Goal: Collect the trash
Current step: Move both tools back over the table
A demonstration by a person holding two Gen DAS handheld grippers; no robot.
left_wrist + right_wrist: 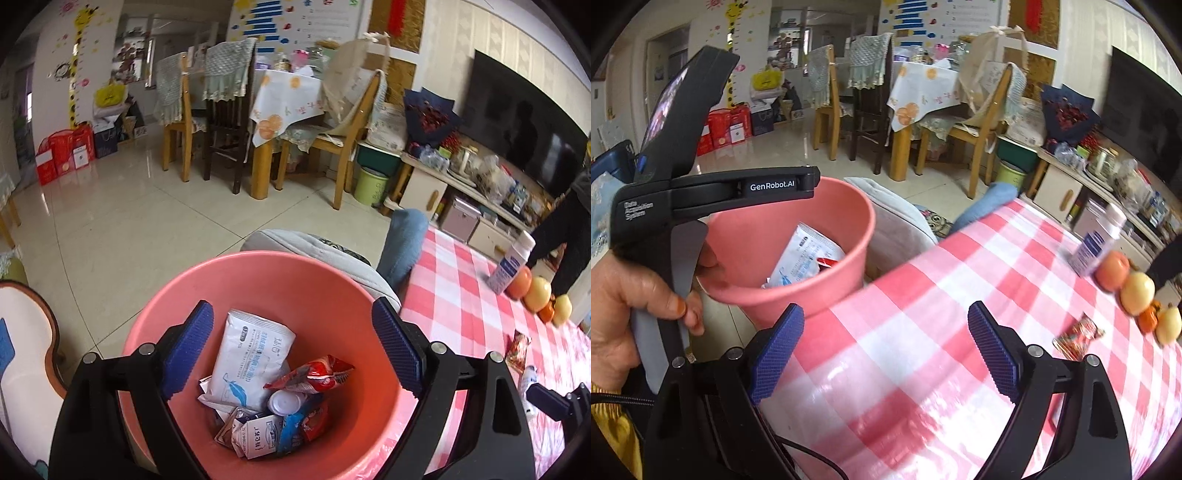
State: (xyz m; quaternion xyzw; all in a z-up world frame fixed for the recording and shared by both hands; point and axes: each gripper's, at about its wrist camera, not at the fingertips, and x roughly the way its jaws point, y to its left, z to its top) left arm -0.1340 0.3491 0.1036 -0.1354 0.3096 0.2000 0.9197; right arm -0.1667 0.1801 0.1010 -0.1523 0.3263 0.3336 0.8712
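A pink bin (177,295) stands beside the checked table (461,295) and holds several wrappers, among them a white wipes pack (243,362) and a red snack bag (314,376). My left gripper (291,350) hangs open and empty above the bin's mouth. My right gripper (886,347) is open and empty over the table (923,314), to the right of the bin (746,295). A red wrapper (1078,336) lies on the table ahead and to the right, also seen in the left wrist view (517,350).
A white bottle (1097,240) and a row of fruit (1137,288) sit at the table's far right edge. A grey cushion (897,221) lies behind the bin. Dining chairs (218,122) and a TV stand (480,192) stand beyond, across a tiled floor.
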